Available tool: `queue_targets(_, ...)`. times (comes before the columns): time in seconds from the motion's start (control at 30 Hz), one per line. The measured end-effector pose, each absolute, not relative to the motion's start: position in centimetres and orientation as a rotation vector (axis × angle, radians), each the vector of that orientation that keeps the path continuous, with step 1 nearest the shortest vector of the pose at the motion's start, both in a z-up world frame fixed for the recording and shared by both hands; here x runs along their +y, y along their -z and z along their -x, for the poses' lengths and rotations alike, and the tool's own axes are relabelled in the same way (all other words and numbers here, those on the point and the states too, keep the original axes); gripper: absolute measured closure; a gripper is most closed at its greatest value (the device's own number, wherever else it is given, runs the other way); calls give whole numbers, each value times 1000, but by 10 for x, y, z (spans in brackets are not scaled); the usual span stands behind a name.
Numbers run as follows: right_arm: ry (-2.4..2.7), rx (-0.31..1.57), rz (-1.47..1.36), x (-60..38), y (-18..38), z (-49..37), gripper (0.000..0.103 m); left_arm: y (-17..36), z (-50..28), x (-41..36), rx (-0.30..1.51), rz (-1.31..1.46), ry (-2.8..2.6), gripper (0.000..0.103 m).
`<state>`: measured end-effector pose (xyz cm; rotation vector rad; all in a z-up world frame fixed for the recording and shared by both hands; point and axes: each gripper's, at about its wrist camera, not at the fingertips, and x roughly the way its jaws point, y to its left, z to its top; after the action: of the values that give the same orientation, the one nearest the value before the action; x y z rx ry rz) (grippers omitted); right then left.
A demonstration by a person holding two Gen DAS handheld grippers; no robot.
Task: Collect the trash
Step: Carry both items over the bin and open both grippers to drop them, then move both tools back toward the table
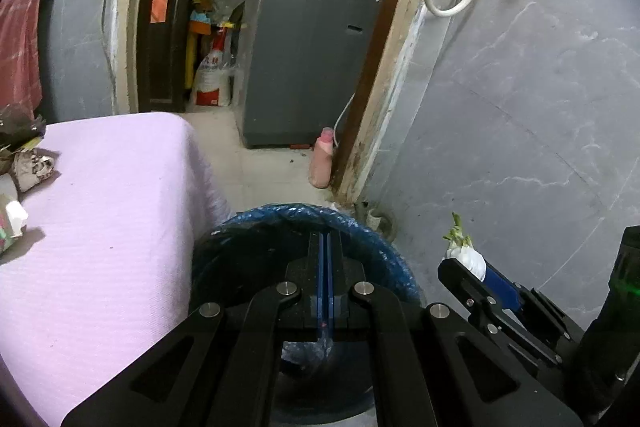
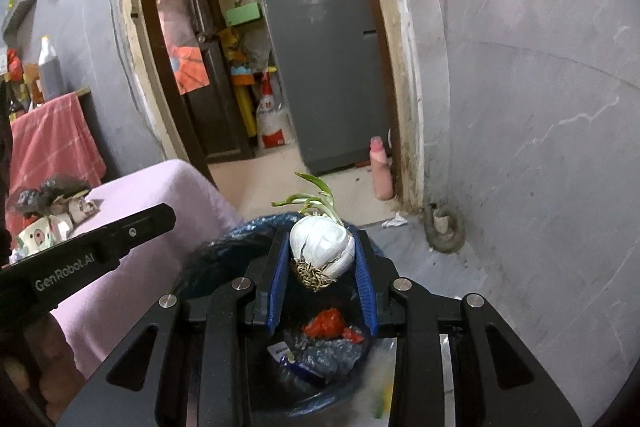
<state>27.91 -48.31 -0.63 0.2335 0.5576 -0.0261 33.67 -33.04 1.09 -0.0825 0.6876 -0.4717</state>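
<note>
Over the bin (image 2: 224, 247), your right gripper (image 2: 322, 259) holds the sprouted garlic (image 2: 322, 245) tight between its blue pads; your left gripper (image 1: 324, 267) is closed and empty. Step in hand: disposal. Next, part the right jaws above the opening

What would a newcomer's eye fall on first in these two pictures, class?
The sprouted garlic bulb, white with green shoots, clamped in the right gripper just above the blue-lined bin. Next, red scraps lying in that bin, and the lilac-covered table to the bin's left.
</note>
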Motion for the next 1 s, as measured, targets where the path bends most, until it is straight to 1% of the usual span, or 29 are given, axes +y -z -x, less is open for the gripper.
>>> queue_targets(0.1,14,567,-246,-481,9,-282,72,-10,-335,-324,694,93,470,103)
queue_targets(0.17,11,565,-250,-480,8,-282,67,-8,-335,-321,693,88,463,101)
queue_targets(0.2,10,561,-251,-480,8,-282,63,-8,-335,-321,692,87,458,99)
queue_targets(0.27,8,553,-248,-479,6,-281,62,-8,-333,-317,685,90,449,90)
queue_targets(0.3,7,550,-248,-478,5,-281,61,-9,-332,-315,682,96,445,82)
queue_targets(0.33,8,546,-248,-478,4,-280,58,-10,-331,-311,675,108,440,78)
queue_targets(0.4,12,529,-246,-478,0,-279,53,-14,-328,-305,658,118,431,76)
queue_targets(0.47,18,505,-239,-477,-7,-275,50,-20,-325,-300,643,116,421,71)
queue_targets(0.53,25,476,-232,-475,-17,-272,46,-28,-321,-292,620,125,410,59)
queue_targets(0.57,28,461,-231,-474,-21,-270,45,-31,-319,-288,609,129,405,57)
queue_targets(0.63,30,428,-235,-472,-31,-265,32,-40,-314,-277,582,136,386,47)
queue_targets(0.67,33,407,-235,-471,-36,-261,29,-46,-312,-270,567,140,373,43)
queue_targets(0.73,36,374,-230,-466,-46,-255,23,-54,-308,-258,543,146,352,25)
queue_targets(0.77,32,363,-229,-463,-50,-253,22,-60,-304,-250,521,147,334,22)
queue_targets(0.83,26,333,-219,-455,-59,-248,14,-70,-297,-236,482,149,305,12)
queue_targets(0.87,23,317,-213,-450,-65,-245,12,-74,-293,-231,467,148,295,10)
queue_targets(0.93,9,292,-209,-441,-72,-241,3,-82,-286,-215,435,148,268,5)
queue_targets(1.0,-5,259,-205,-431,-81,-234,0,-87,-279,-203,413,151,249,4)
